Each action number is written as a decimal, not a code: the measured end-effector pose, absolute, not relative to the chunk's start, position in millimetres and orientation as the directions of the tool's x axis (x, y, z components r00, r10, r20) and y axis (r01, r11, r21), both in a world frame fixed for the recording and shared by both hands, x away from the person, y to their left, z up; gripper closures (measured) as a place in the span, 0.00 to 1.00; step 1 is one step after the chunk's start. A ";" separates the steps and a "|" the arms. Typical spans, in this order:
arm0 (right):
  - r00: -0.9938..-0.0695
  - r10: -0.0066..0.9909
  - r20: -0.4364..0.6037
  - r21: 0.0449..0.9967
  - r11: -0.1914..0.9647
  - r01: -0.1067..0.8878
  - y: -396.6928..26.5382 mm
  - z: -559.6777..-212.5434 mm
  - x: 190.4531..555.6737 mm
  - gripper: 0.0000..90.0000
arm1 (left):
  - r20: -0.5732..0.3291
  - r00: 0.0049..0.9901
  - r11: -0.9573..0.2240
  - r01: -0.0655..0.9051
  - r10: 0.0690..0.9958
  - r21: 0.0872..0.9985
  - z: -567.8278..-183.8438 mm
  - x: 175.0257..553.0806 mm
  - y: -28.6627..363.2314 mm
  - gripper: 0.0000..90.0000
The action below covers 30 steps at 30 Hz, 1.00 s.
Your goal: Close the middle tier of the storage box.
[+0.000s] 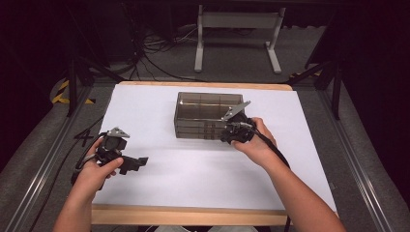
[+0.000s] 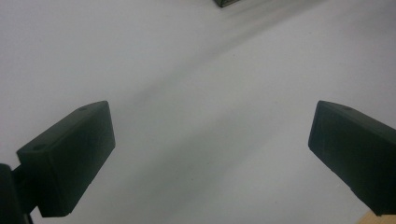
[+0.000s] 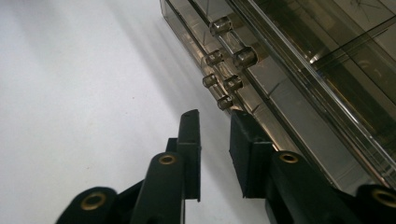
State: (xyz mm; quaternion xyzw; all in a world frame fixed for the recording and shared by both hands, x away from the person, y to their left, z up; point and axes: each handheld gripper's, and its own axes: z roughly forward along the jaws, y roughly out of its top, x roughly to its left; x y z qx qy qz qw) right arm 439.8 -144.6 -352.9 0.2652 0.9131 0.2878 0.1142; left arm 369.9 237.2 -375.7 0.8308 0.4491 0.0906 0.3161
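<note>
A smoky clear plastic drawer box (image 1: 207, 114) stands on the white tabletop (image 1: 193, 179), a little right of the middle. In the right gripper view its front (image 3: 303, 74) carries several small clear knobs (image 3: 224, 70). My right gripper (image 1: 226, 137) sits at the right part of the box's front. Its jaws (image 3: 215, 119) stand a small gap apart just short of the lowest knob, with nothing between them. My left gripper (image 1: 138, 162) rests low over the table at the left, pointing right. Its jaws (image 2: 212, 140) are wide open over bare white surface.
A corner of the box (image 2: 229, 2) shows at the top edge of the left gripper view. The table's wooden front edge (image 1: 193, 215) runs along the bottom. Beyond the table are a white metal frame (image 1: 237, 36), floor cables (image 1: 145, 53) and dark stands at both sides.
</note>
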 end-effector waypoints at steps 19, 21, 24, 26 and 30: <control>-0.853 0.521 -0.002 0.602 0.682 0.415 -174.9 -341.4 429.0 0.57 | -0.134 0.586 -0.405 0.689 0.799 0.601 -376.0 370.4 237.3 0.01; -0.856 0.517 0.004 0.600 0.683 0.416 -178.4 -340.8 427.5 0.55 | -0.135 0.587 -0.406 0.689 0.798 0.601 -375.9 370.7 237.7 0.01; -0.858 0.514 0.002 0.602 0.685 0.411 -182.4 -340.5 425.8 0.53 | -0.137 0.588 -0.406 0.689 0.797 0.601 -376.0 370.8 238.0 0.01; -0.861 0.508 0.005 0.605 0.684 0.407 -187.2 -340.0 424.0 0.51 | -0.138 0.589 -0.406 0.689 0.796 0.600 -376.0 370.9 238.2 0.01; -0.856 0.517 0.006 0.607 0.678 0.414 -196.7 -340.5 422.2 0.48 | -0.140 0.590 -0.410 0.692 0.795 0.594 -376.3 371.1 238.7 0.01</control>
